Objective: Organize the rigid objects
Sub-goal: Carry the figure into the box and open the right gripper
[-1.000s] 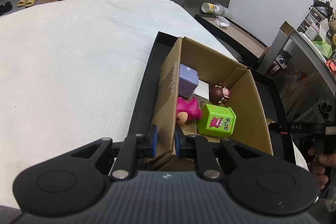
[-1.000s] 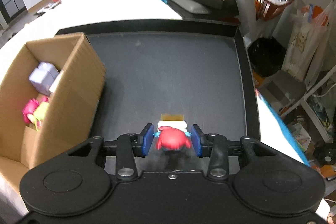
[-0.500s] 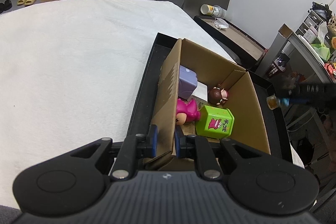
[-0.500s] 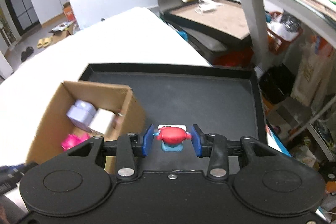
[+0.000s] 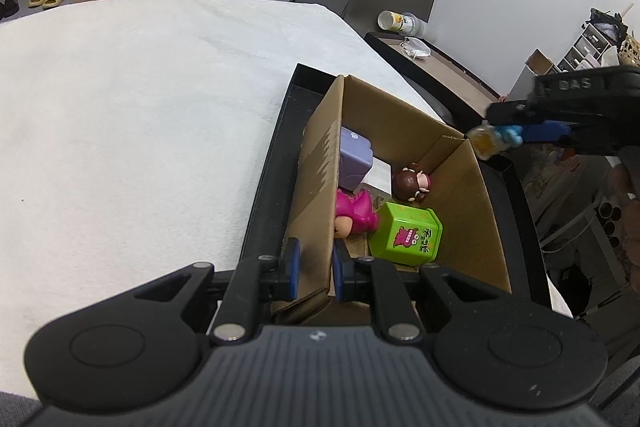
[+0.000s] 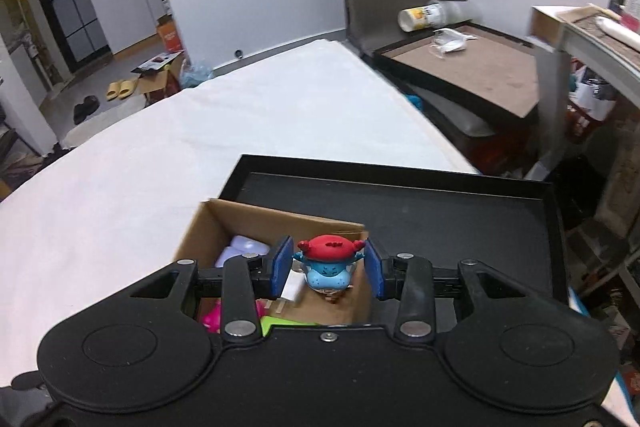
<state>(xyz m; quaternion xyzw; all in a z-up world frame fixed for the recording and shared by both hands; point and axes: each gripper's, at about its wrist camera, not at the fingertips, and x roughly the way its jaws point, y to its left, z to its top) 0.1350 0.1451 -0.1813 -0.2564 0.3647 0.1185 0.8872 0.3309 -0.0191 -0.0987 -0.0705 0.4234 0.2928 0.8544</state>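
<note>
Two tools at work. Nearest: left tool (image 5: 314,269) clamped on near wall of cardboard box (image 5: 472,211), likely to steady it for loading. Inside box: green tin (image 5: 408,235), pink doll (image 5: 354,215), brown-haired figure (image 5: 410,181), lilac block (image 5: 354,157). Above far right corner: right tool (image 6: 327,269) clamped on red-capped blue toy (image 6: 329,263), poised for drop-in. Beneath box: black tray (image 6: 460,223), on white-covered bench (image 5: 140,107).
</note>
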